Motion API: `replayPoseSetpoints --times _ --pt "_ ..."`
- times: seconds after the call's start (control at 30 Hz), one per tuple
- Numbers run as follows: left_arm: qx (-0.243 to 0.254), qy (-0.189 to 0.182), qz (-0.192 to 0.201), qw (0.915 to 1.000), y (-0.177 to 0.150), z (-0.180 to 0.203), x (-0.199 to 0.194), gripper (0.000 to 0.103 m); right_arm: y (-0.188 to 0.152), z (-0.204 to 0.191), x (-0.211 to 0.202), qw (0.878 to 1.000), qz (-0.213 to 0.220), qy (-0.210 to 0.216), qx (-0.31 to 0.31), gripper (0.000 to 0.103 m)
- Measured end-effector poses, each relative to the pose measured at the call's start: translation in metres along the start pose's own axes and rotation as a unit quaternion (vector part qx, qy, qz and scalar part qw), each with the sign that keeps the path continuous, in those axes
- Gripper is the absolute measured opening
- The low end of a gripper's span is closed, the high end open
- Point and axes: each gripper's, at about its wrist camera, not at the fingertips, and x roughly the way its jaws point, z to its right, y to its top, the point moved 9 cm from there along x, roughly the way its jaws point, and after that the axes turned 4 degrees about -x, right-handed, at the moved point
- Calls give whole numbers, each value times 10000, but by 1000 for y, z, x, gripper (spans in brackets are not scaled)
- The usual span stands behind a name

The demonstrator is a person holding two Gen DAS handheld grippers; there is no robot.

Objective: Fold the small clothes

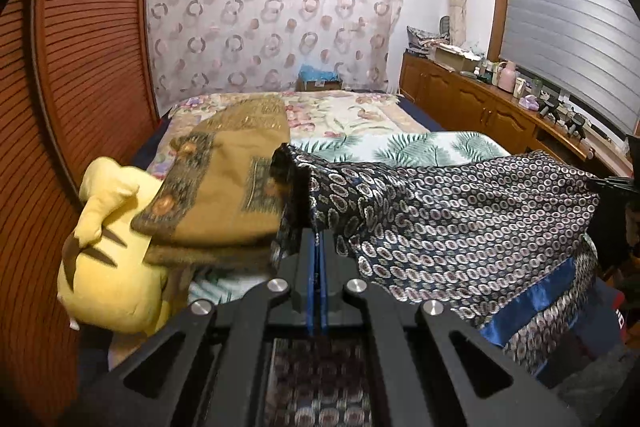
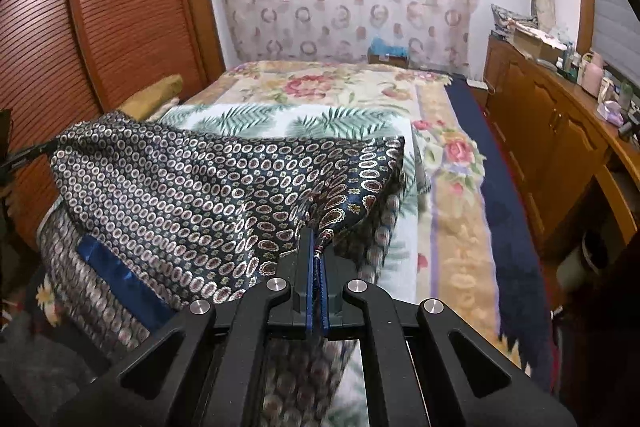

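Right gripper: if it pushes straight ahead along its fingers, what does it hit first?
The right gripper is shut on the patterned garment, so the bunched cloth is already against its tips. Past that, probably the fern-print sheet on the bed; depth is unclear.

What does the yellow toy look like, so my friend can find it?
Look at the bed, then at its side by the wooden slatted door. The yellow plush lies there, partly under a folded brown blanket. It is the only plain yellow thing, with dark stripes.
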Motion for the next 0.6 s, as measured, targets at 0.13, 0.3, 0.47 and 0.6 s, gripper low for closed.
replayPoseSetpoints --times 0.13,0.3,0.47,0.6 --pt "1 69 -110 9999 -20 -4 -13 0 -28 -7 -12 9998 -180 8 56 0" --pt "-90 142 -145 9998 -38 -10 -29 0 -54 -15 -19 9993 -326 107 177 0" --pt "-194 225 -175 9994 -50 -16 -39 0 -78 -28 -17 9982 -493 249 232 0" --pt "-295 234 -244 9990 -54 -21 -39 0 -82 -29 -11 9978 -613 166 207 0"
